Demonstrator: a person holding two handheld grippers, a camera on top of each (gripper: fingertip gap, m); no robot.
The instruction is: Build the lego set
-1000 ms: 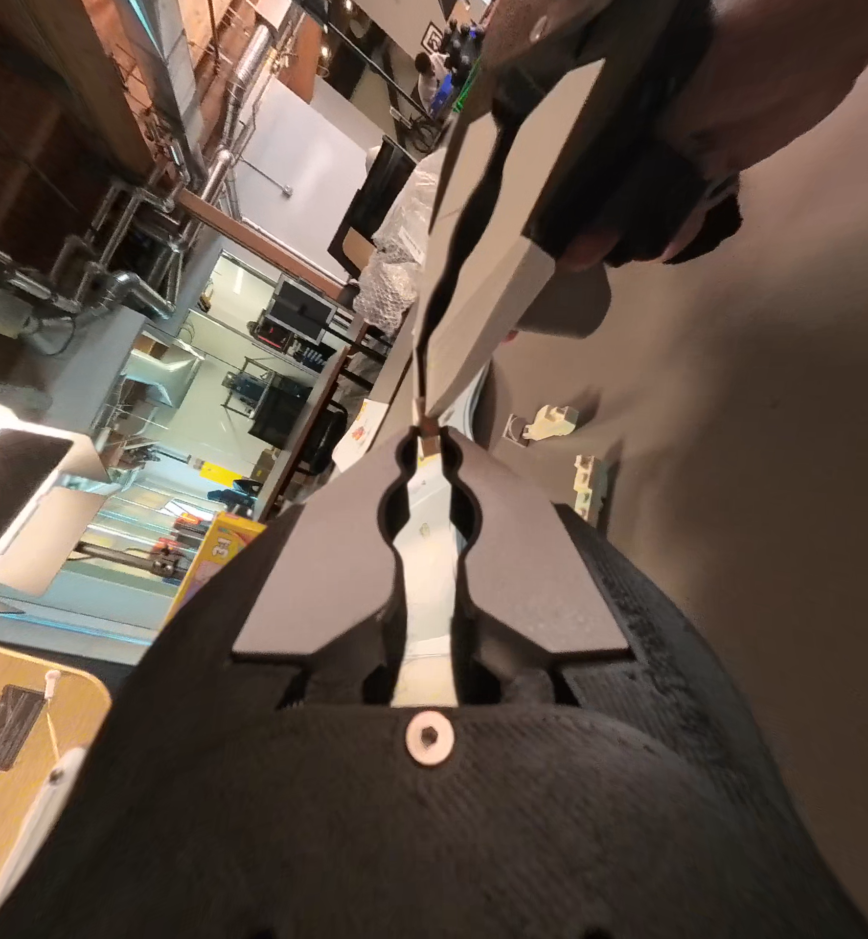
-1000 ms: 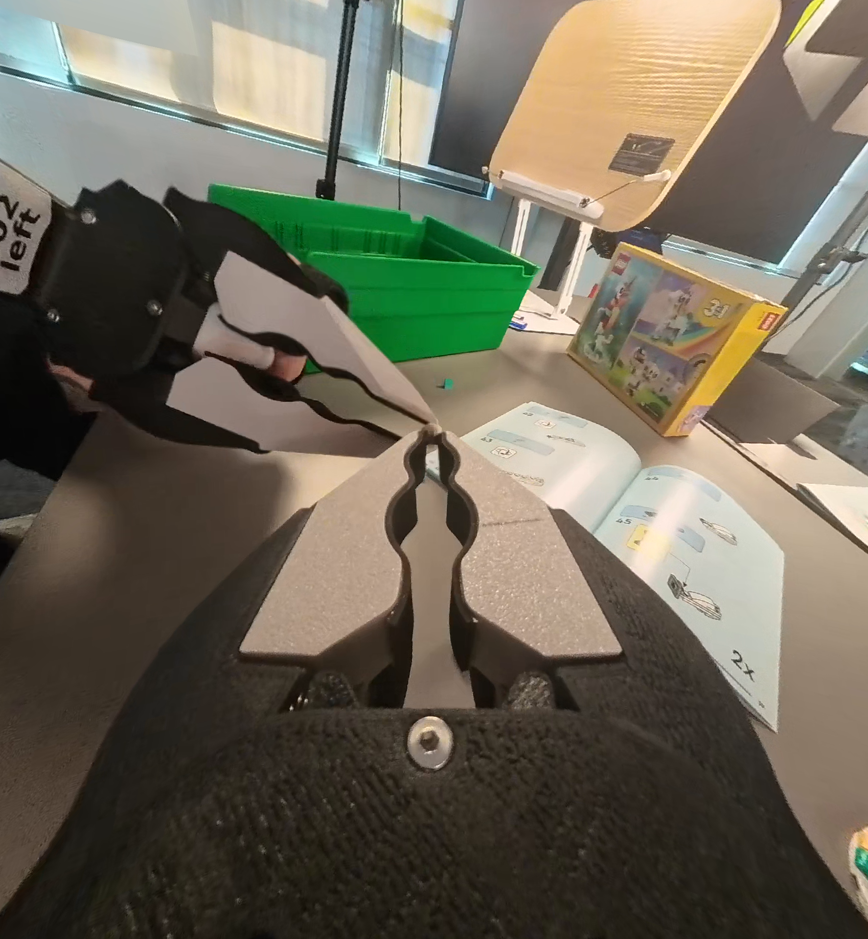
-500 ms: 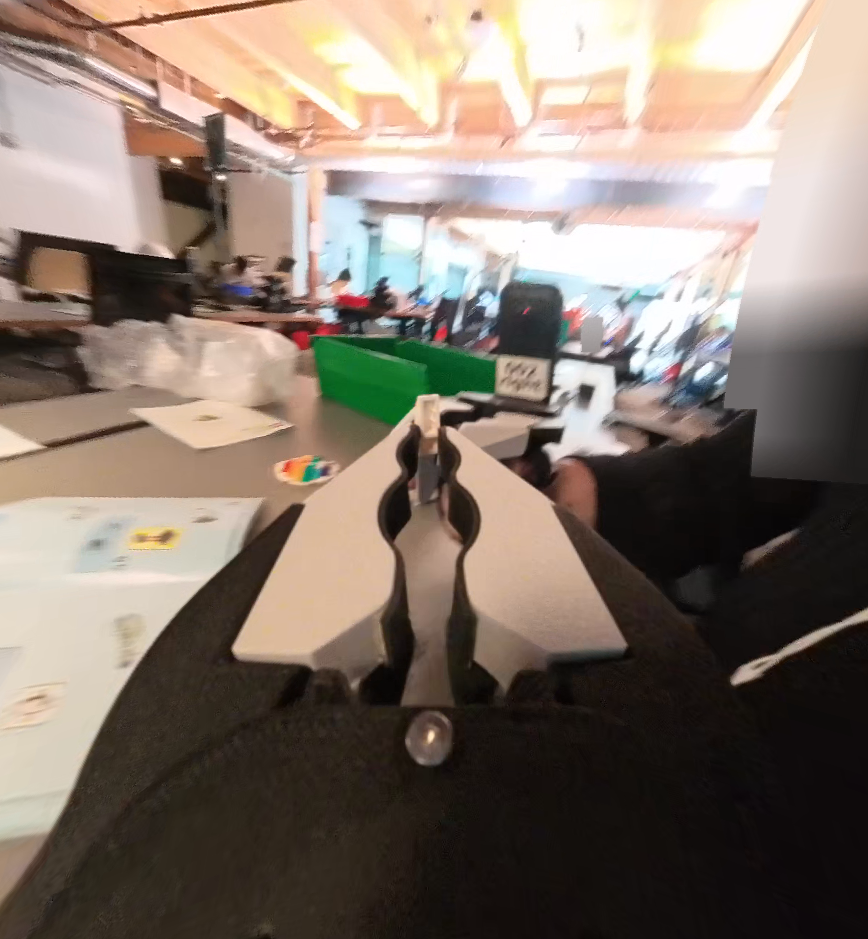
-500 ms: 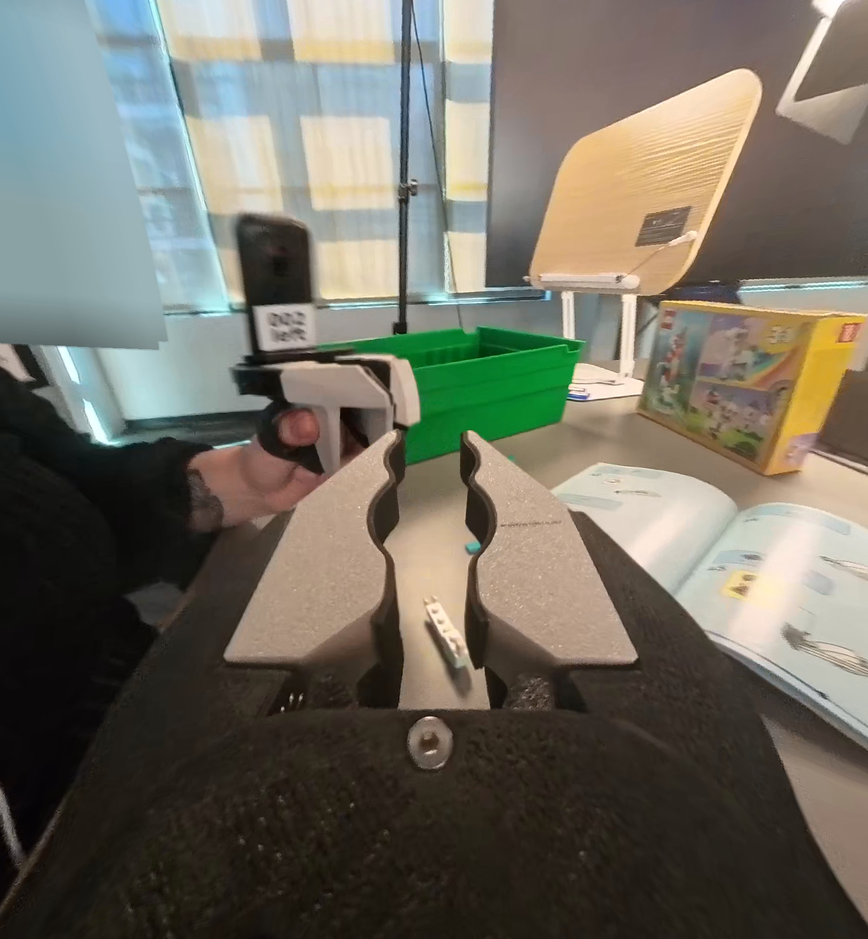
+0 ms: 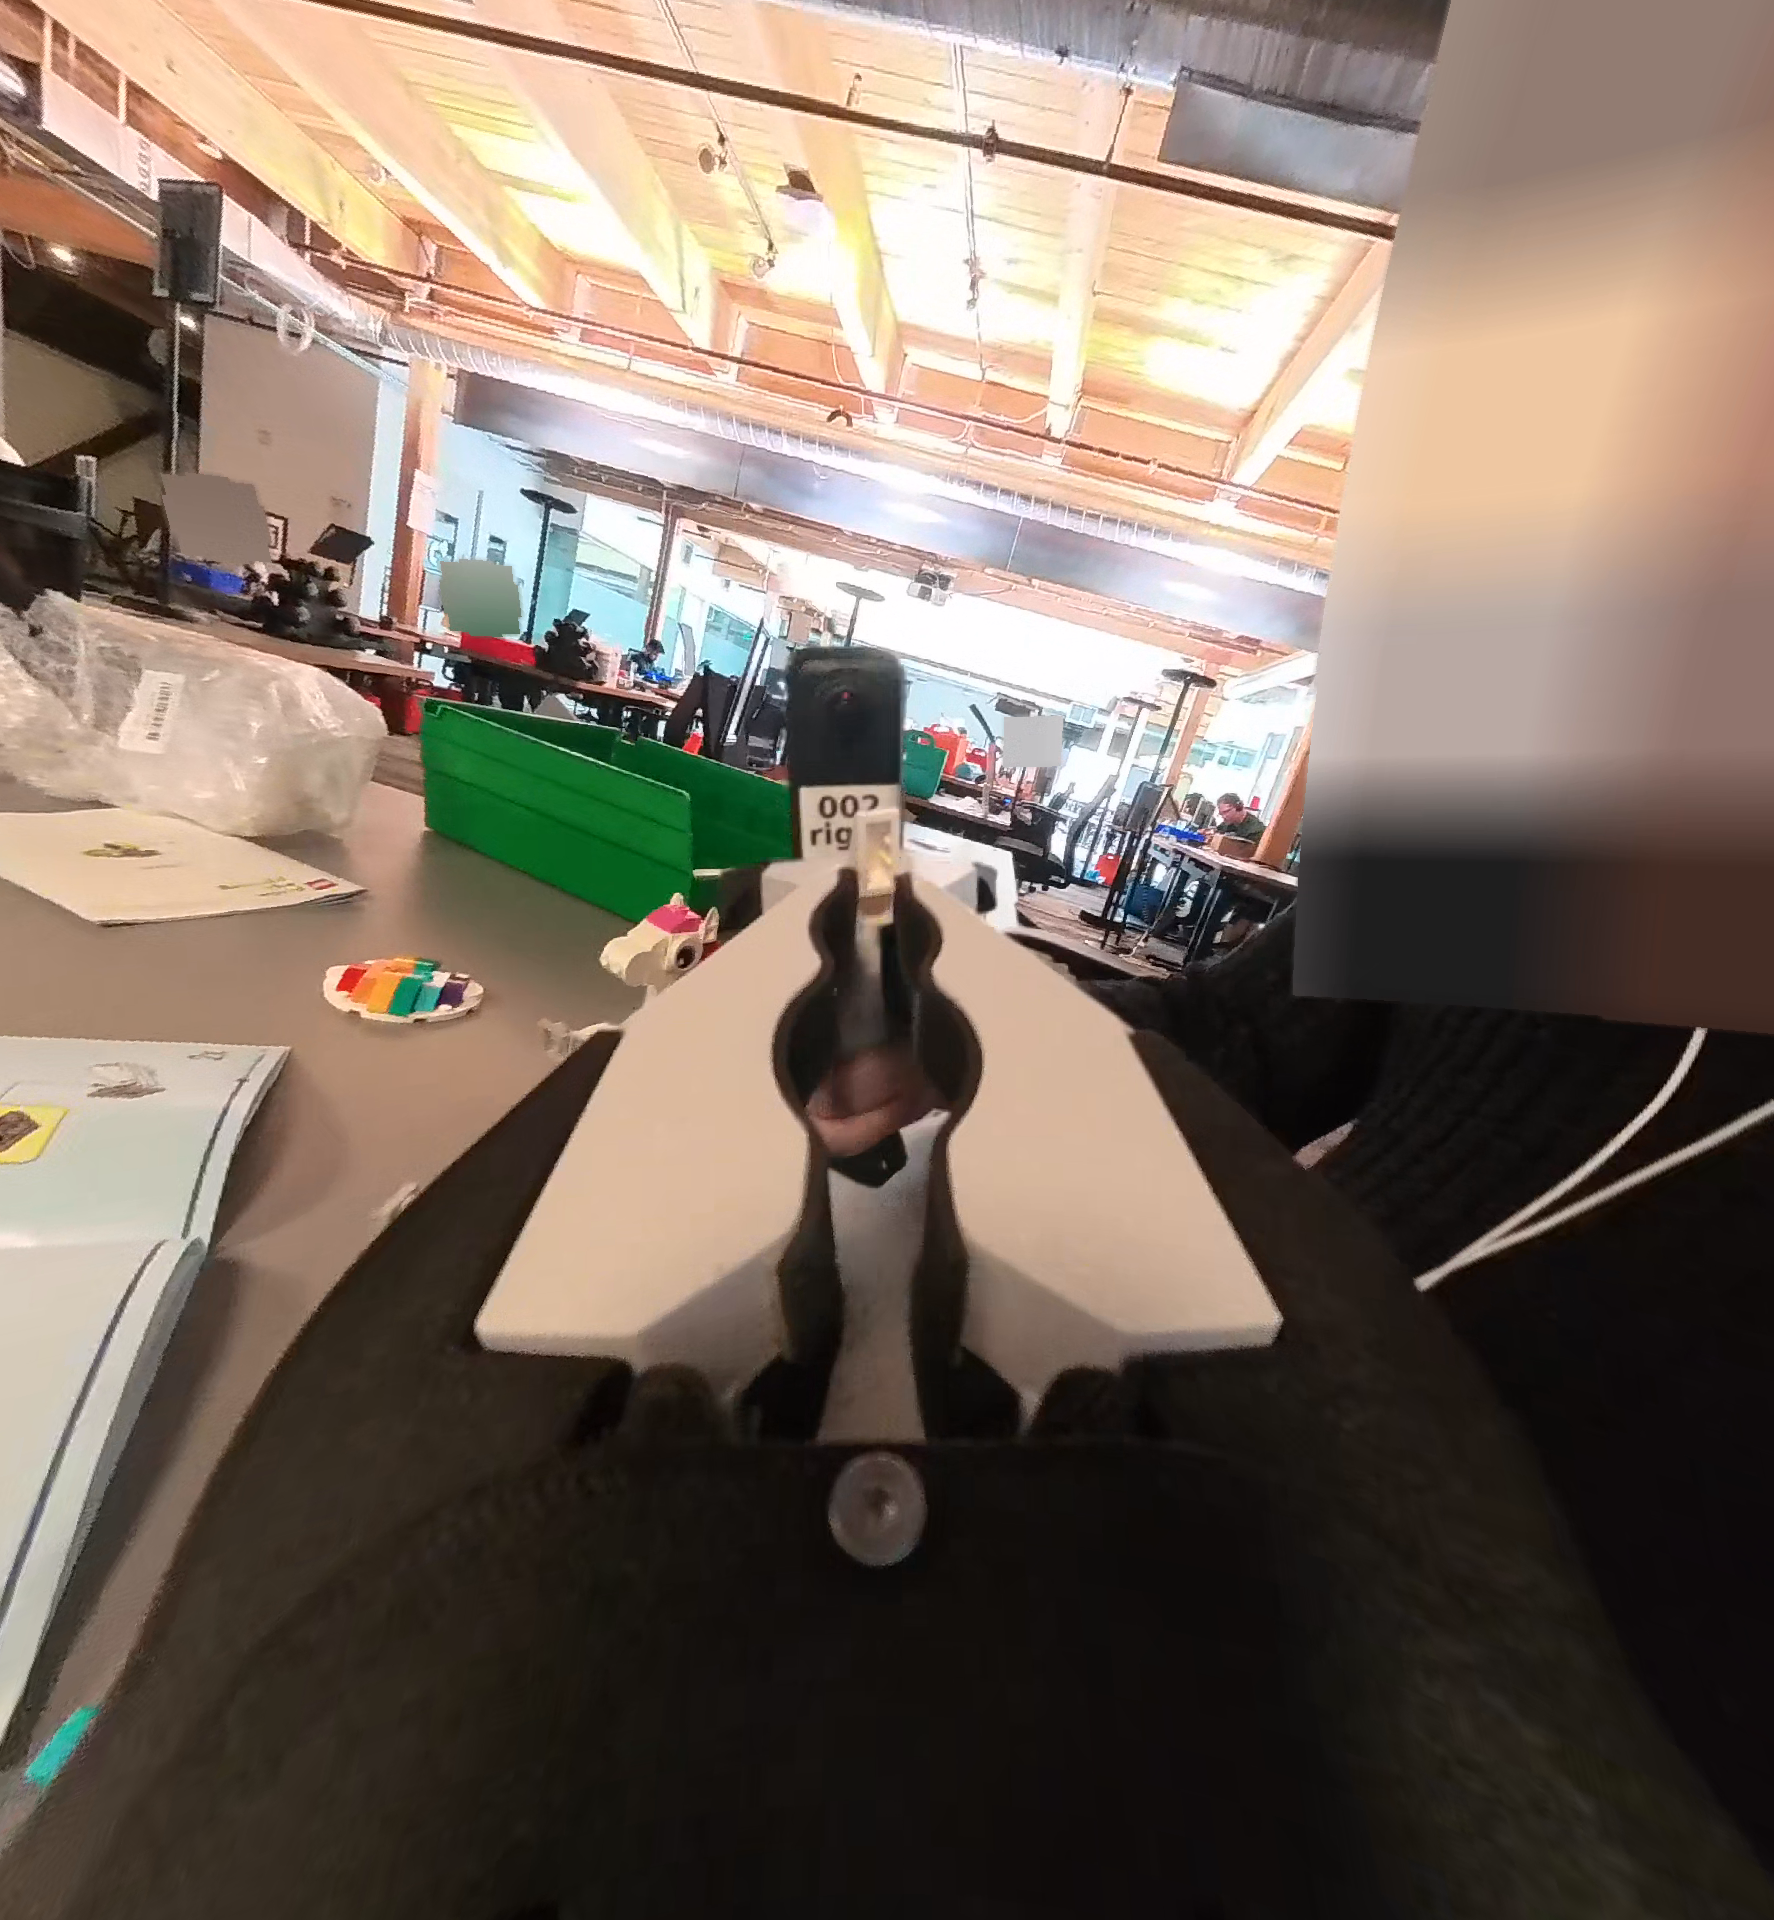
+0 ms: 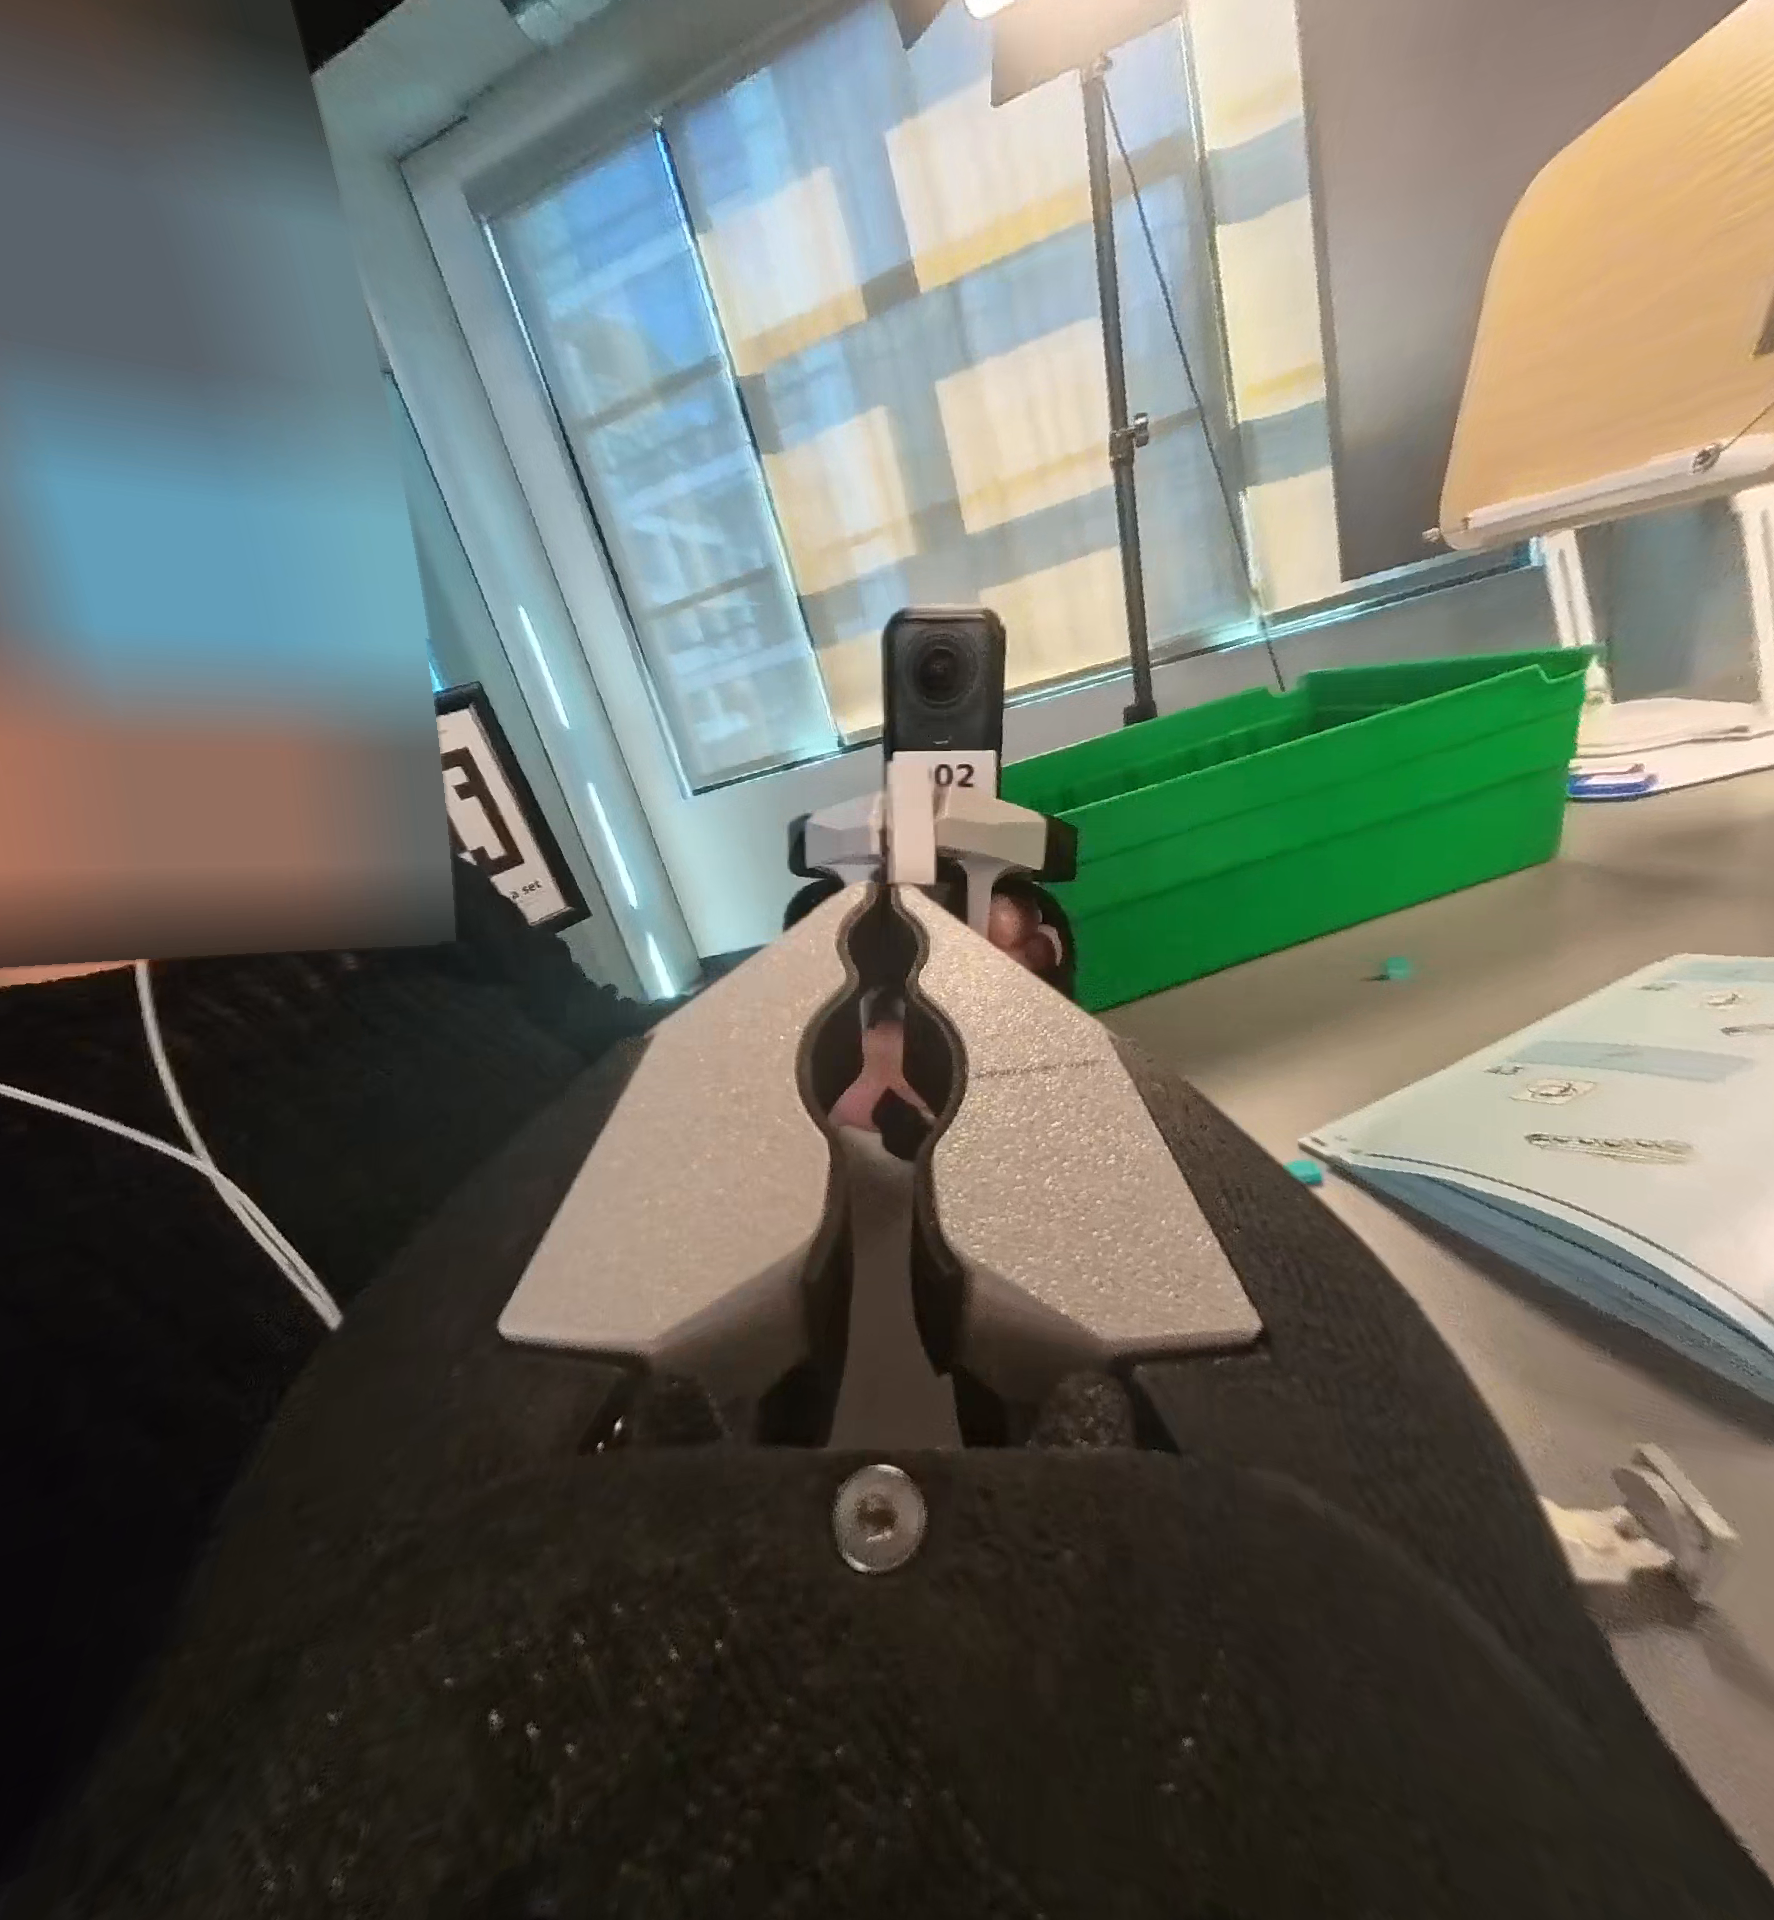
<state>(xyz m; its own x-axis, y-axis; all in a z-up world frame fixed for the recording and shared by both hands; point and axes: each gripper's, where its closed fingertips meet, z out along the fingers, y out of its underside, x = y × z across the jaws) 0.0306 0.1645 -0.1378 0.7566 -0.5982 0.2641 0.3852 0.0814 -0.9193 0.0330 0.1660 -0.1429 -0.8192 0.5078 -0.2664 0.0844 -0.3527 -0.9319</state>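
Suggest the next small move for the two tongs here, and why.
Probably ease the right tongs forward to press their white piece onto the cream piece held by the left tongs: both are shut on small parts and face each other, tips nearly aligned.

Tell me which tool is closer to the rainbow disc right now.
Right, probably. The rainbow disc lies ahead-left of the left tool, which grips a white piece, out beside the right tool facing it; the right wrist view doesn't show it.
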